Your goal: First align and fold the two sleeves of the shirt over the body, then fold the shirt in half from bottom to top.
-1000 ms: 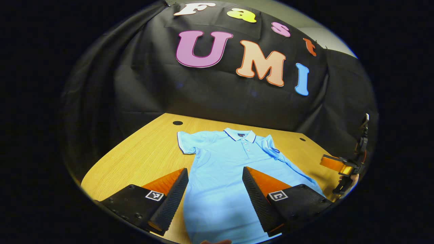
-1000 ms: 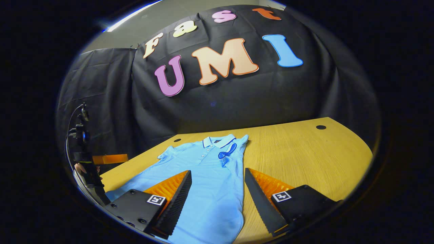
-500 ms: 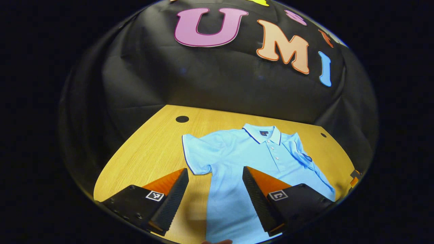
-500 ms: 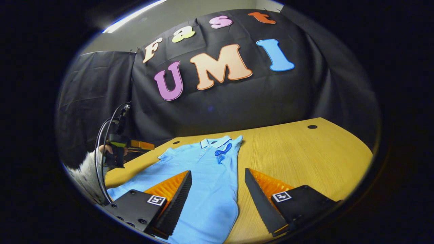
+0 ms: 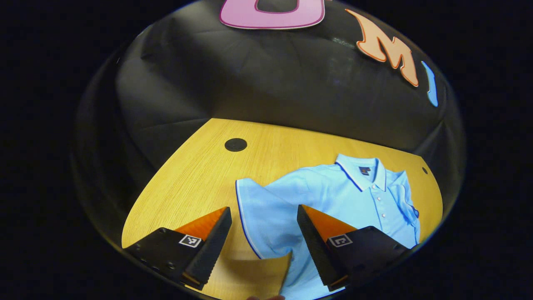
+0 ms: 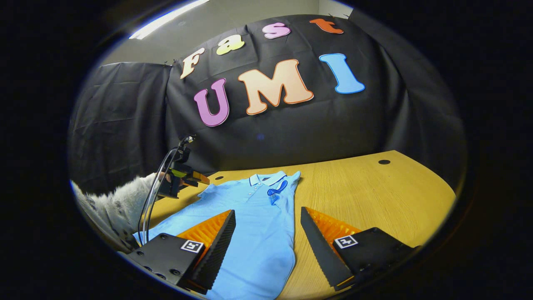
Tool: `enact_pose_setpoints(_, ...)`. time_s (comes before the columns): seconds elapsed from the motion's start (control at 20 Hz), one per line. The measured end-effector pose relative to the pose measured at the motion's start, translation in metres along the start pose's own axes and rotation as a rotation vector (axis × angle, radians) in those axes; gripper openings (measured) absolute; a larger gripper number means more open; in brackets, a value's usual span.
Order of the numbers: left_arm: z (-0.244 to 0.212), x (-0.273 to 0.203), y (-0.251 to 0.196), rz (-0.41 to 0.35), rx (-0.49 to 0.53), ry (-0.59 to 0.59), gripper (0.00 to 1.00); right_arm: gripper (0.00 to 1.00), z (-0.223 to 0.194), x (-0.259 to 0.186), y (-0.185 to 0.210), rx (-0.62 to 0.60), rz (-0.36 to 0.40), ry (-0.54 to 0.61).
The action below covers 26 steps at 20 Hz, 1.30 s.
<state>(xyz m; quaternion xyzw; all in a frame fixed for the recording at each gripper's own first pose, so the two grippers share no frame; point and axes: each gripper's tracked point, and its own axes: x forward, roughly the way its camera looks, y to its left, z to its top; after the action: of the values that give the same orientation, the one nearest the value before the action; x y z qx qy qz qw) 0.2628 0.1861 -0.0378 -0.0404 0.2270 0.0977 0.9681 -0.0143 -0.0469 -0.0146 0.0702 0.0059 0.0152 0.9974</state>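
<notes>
A light blue polo shirt (image 5: 333,196) lies flat on the wooden table (image 5: 195,175), collar toward the wall. Its left sleeve (image 5: 258,208) is spread out flat, and my open left gripper (image 5: 263,208) hovers above it, the sleeve showing between the fingers. The right sleeve (image 6: 277,188) lies folded over the chest. My right gripper (image 6: 267,210) is open above the shirt's (image 6: 250,225) lower body, near its right side edge, holding nothing. In the right gripper view the left gripper (image 6: 195,179) hangs by the shirt's far shoulder, held by a hand in a fuzzy grey sleeve (image 6: 120,200).
The table (image 6: 366,191) has small round black holes near its back corners (image 5: 235,144) (image 6: 384,161). Black cloth walls close the booth behind and at the sides. A cable (image 6: 156,191) loops down from the left gripper.
My left gripper has moved forward and left, from above the shirt's body to over the spread left sleeve. The right gripper has barely shifted. Both stay open.
</notes>
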Motion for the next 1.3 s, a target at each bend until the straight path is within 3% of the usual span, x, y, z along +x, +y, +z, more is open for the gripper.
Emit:
enact_pose_setpoints(0.25, -0.016, 0.014, 0.000, -0.009, -0.007, 0.050, 0.91, 0.98, -0.004, 0.000, -0.004, -0.002, -0.015, 0.010)
enact_pose_setpoints(0.65, -0.025, 0.018, 0.008, 0.053, 0.031, 0.084, 0.86, 0.98, 0.000, 0.000, -0.004, 0.005, -0.010, -0.002)
enact_pose_setpoints(0.85, -0.023, 0.021, 0.008, 0.043, 0.027, 0.053, 0.67, 0.98, -0.002, -0.001, -0.010, 0.009, -0.022, 0.002)
enact_pose_setpoints(1.15, -0.020, 0.016, -0.004, -0.044, 0.004, 0.028, 0.08, 0.98, -0.009, 0.002, -0.013, 0.020, -0.015, 0.020)
enact_pose_setpoints(1.2, -0.020, 0.017, -0.005, -0.048, -0.001, 0.025, 0.02, 0.98, -0.010, 0.002, -0.012, 0.018, -0.013, 0.023)
enact_pose_setpoints(1.3, -0.022, 0.014, -0.005, -0.044, 0.008, 0.040, 0.00, 0.98, -0.011, 0.002, -0.013, 0.015, -0.011, 0.027)
